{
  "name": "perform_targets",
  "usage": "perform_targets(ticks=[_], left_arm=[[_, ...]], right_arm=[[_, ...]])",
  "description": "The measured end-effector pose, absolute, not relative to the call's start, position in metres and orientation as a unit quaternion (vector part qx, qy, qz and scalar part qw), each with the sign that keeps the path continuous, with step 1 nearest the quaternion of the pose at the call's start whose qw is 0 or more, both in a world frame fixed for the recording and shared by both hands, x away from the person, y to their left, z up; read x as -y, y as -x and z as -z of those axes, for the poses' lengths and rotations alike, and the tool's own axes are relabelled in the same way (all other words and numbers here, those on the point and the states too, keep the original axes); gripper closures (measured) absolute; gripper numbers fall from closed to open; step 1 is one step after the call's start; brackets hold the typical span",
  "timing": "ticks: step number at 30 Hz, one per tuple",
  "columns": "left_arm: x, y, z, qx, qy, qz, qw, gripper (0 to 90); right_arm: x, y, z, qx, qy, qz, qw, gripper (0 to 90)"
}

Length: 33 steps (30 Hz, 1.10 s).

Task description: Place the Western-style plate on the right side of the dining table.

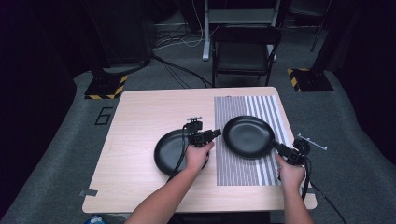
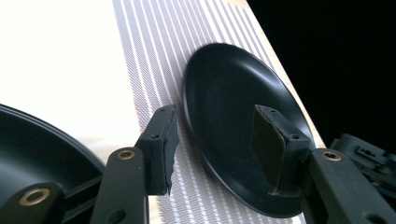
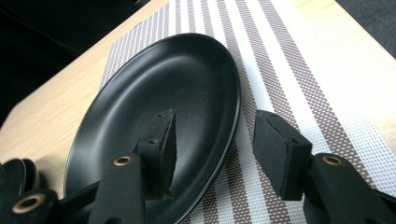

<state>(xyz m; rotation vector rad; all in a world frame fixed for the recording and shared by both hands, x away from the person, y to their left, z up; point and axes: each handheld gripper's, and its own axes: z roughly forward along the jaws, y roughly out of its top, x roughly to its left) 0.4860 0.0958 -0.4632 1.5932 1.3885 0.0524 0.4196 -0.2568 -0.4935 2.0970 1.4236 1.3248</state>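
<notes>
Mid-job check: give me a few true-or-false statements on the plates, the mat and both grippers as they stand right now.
1. Two black plates are on the table. True: the left plate and the right plate.
2. The right plate lies on the striped mat. True.
3. The left gripper is clamped on a plate. False: its jaws stand open.
4. The right gripper has its jaws shut. False: open, straddling the right plate's rim.
5. The plates are stacked. False: side by side, apart.

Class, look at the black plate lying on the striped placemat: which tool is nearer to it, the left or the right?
Right. The right tool straddles the near right rim of the plate on the placemat, open. The left tool sits just off its left rim, over the other black plate.
</notes>
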Motion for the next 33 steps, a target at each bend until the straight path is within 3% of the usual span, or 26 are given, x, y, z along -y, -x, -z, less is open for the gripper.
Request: perform_targets(ticks=[9, 15, 33], left_arm=[[-0.124, -0.484, 0.455, -0.55, -0.674, -0.038, 0.491, 50.9], [-0.141, -0.474, 0.448, -0.506, -0.716, -0.092, 0.471, 50.9], [-0.215, -0.461, 0.444, -0.532, -0.694, -0.099, 0.475, 50.9]], right_arm=[[0.25, -0.419, 0.488, -0.531, -0.705, -0.448, 0.145, 47.5], [0.25, -0.417, 0.487, -0.542, -0.708, -0.433, 0.137, 45.0], [0.247, -0.399, 0.474, -0.566, -0.68, -0.442, 0.149, 45.3]])
